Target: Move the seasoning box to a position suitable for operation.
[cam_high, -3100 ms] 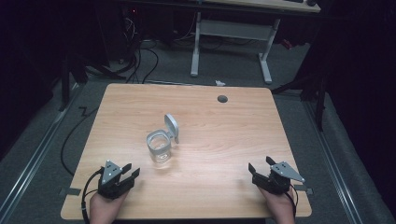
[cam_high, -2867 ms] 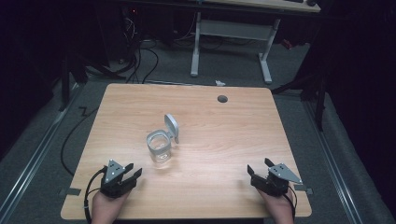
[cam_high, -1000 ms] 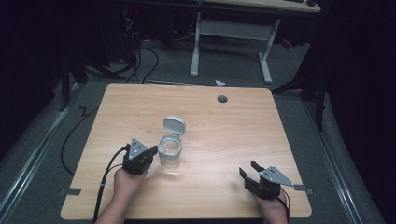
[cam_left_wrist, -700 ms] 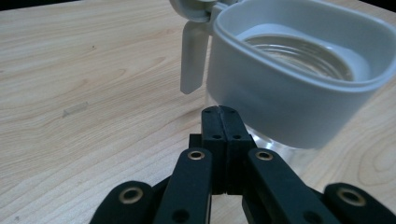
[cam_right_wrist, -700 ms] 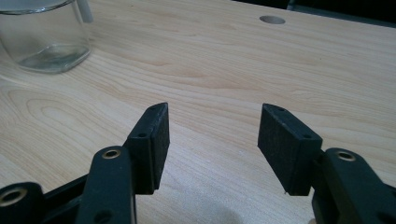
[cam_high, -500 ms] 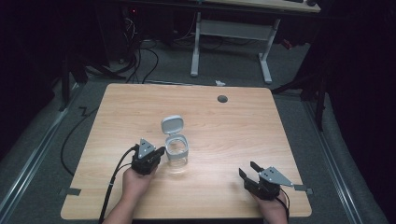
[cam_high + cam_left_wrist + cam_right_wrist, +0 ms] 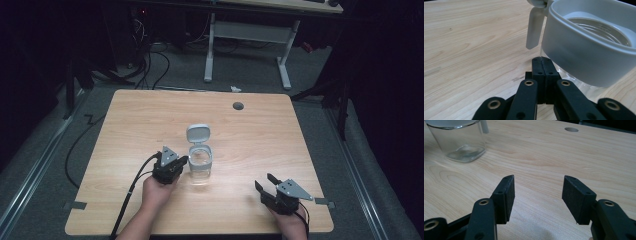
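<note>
at frame centre on the light wooden tabletop (image 7: 150, 120) my closed left hand-held gripper (image 7: 181, 161) touches the clear glass jar with grey flip lid (image 7: 200, 162), rigid, slippery, breakable, best gripped by its grey collar; my right hand-held gripper (image 7: 264, 183) waits open.

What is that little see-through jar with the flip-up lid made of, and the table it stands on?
The jar body looks like clear glass or hard plastic: the wood grain shows through its glossy walls. I cannot tell which. Its collar and open lid look like matte pale grey plastic, smooth and moulded. The table top shows light wood grain, perhaps a laminate, with a low sheen.
</note>
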Demonstrator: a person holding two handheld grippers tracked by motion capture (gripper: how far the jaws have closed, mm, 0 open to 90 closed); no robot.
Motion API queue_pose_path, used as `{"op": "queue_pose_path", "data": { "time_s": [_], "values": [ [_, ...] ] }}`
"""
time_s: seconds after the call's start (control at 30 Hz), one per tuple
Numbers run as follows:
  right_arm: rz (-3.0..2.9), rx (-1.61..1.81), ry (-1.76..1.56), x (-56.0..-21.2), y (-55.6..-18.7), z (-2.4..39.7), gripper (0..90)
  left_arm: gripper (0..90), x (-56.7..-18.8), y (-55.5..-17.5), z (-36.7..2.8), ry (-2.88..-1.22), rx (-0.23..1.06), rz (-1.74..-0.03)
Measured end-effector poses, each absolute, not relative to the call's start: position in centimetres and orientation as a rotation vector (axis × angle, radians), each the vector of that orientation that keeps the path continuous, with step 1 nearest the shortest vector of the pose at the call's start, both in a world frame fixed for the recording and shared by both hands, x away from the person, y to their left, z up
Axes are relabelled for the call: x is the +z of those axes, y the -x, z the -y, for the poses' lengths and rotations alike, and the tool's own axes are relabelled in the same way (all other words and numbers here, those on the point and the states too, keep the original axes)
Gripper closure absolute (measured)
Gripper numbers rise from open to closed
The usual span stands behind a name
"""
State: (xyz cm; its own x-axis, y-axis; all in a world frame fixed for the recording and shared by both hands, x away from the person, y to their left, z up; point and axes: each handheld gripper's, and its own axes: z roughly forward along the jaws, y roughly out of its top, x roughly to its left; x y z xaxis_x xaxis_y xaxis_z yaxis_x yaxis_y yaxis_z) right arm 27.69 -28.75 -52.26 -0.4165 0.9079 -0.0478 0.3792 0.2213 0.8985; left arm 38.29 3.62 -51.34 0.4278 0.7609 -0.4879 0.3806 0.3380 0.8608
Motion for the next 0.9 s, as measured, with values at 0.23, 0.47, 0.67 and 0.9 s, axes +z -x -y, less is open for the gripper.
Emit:
{"op": "queue_pose_path", "data": {
  "time_s": [0.23, 0.47, 0.67, 0.9],
  "values": [
    [-1.898, 1.154, -1.152, -52.3, -27.6, 28.8, 46.2, 87.7, -51.6, -37.8, -2.8, -1.300, 0.358, -1.149],
    [-1.946, 1.198, -1.174, -52.2, -27.8, 28.3, 54.8, 84.5, -51.6, -35.4, -5.8, -1.285, 0.396, -1.154],
    [-1.958, 1.240, -1.214, -51.5, -29.1, 26.0, 71.5, 79.5, -52.5, -32.3, -7.4, -1.283, 0.403, -1.121],
    [-1.967, 1.190, -1.228, -51.0, -32.2, 22.7, 90.0, 78.3, -52.5, -31.7, -8.3, -1.306, 0.368, -1.115]
  ]
}}
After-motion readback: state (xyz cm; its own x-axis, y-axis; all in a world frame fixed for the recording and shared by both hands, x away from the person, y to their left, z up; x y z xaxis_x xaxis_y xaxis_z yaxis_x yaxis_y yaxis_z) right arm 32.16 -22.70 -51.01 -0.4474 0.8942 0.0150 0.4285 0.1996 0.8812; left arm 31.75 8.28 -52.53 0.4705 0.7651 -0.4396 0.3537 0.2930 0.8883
